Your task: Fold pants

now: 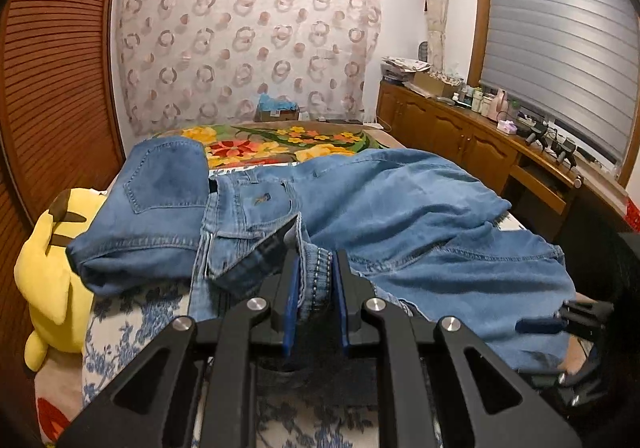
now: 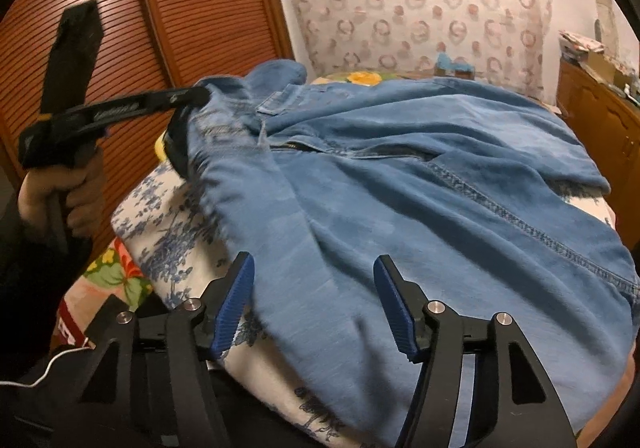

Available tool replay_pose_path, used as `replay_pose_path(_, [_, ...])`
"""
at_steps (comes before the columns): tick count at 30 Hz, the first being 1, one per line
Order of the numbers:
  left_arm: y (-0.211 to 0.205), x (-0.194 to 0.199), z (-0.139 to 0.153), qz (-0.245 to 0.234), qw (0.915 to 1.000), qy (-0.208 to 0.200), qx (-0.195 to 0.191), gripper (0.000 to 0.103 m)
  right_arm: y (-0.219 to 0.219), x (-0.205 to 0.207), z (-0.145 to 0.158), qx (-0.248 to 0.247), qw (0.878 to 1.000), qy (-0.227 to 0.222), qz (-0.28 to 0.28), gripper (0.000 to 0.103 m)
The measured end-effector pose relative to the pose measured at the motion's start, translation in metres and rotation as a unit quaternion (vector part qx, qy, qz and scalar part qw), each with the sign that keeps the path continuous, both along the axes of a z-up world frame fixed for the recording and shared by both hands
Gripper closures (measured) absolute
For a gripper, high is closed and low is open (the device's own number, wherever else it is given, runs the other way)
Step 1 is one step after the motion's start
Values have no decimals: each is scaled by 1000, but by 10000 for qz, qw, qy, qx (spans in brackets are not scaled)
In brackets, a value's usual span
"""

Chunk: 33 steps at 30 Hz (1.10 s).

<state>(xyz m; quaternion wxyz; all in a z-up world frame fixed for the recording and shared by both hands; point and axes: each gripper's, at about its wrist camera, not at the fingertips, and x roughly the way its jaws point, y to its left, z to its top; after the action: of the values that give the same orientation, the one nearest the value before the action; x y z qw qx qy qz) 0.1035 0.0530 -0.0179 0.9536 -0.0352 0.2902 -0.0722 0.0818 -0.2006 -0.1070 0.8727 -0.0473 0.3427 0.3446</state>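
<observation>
Left wrist view:
Left claw (image 1: 314, 268): clenched on a bunched fold of the blue jeans (image 1: 400, 207), at the waistband.
Jeans: spread across the bed (image 1: 120, 328), one back-pocket part folded over at left.
Plush toy (image 1: 52, 268): yellow, at the bed's left edge, just beside the denim.
Counter (image 1: 500, 139): wooden, along the window wall, cluttered with bottles.

Right wrist view:
Right claw (image 2: 314, 304): released, blue pads apart, with a jeans leg lying between them; no pad presses on it.
Left claw (image 2: 192, 95): gripping the denim's raised far-left edge.
Hand (image 2: 68, 191): wrapped around that claw's handle.
Wardrobe doors (image 2: 160, 7): slatted wood, behind.
</observation>
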Motion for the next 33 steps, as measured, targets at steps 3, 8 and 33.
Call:
replay_pose_path(3, [2,8,1,31,10000,-2,-44,90,2,2,-7,-120,9999,66,33,40])
replay_pose_path(8, [5,18,2,33,9999,-27,-114,90,1,11,-19,-357,9992,170,15,65])
replay_pose_path(33, [46,52,52,275,9970,-544,-467,89,32,114,108,-853,9822,-1667,-142,96])
